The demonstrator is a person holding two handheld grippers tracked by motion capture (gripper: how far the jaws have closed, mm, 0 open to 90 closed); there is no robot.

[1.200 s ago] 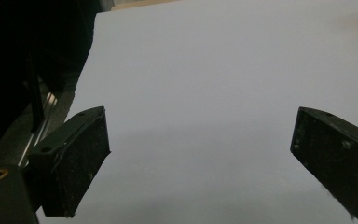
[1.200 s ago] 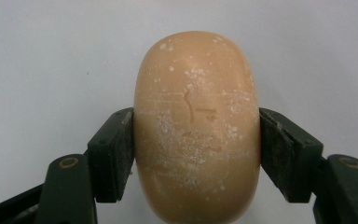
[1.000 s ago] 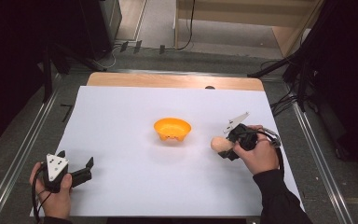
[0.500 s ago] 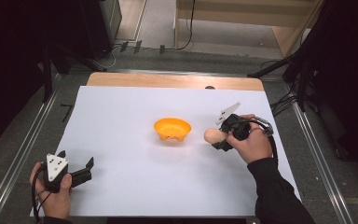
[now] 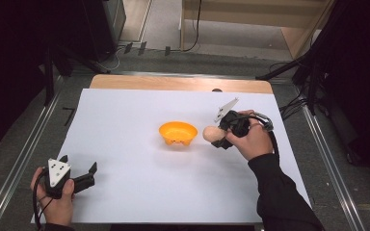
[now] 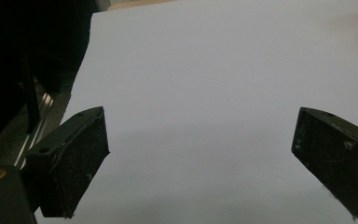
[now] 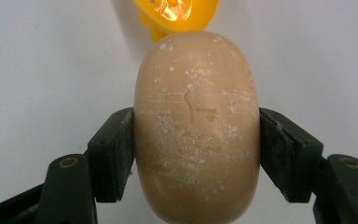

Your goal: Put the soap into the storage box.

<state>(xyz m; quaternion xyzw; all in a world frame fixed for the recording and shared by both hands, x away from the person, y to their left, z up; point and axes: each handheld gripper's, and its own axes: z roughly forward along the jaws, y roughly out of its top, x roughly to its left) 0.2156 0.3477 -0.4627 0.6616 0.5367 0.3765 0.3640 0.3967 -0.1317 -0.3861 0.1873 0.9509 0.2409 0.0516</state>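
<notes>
1. Right now my right gripper has both pads pressed flat against the sides of a tan, egg-shaped object, which fills the whole gap between them.
2. Seen through the right gripper view, the egg-shaped object stands on end between the black pads, its surface dusted with pale scratches and a faint stamped mark near the middle.
3. From the high view, that object sits just to the right of the orange bowl, close to its rim but apart from it; I cannot tell whether it rests on the sheet or is lifted off it.
4. In the right gripper view the orange bowl peeks out just past the top of the egg shape.
5. My right hand wraps the tool body, with its grey plate tilted up and away from me.
6. My left gripper lies low at the near left corner of the white sheet, well apart from the bowl.
7. Its jaws are spread wide in the left gripper view, with nothing between them but bare white sheet.
8. My left hand grips its body at the sheet's near edge.
</notes>
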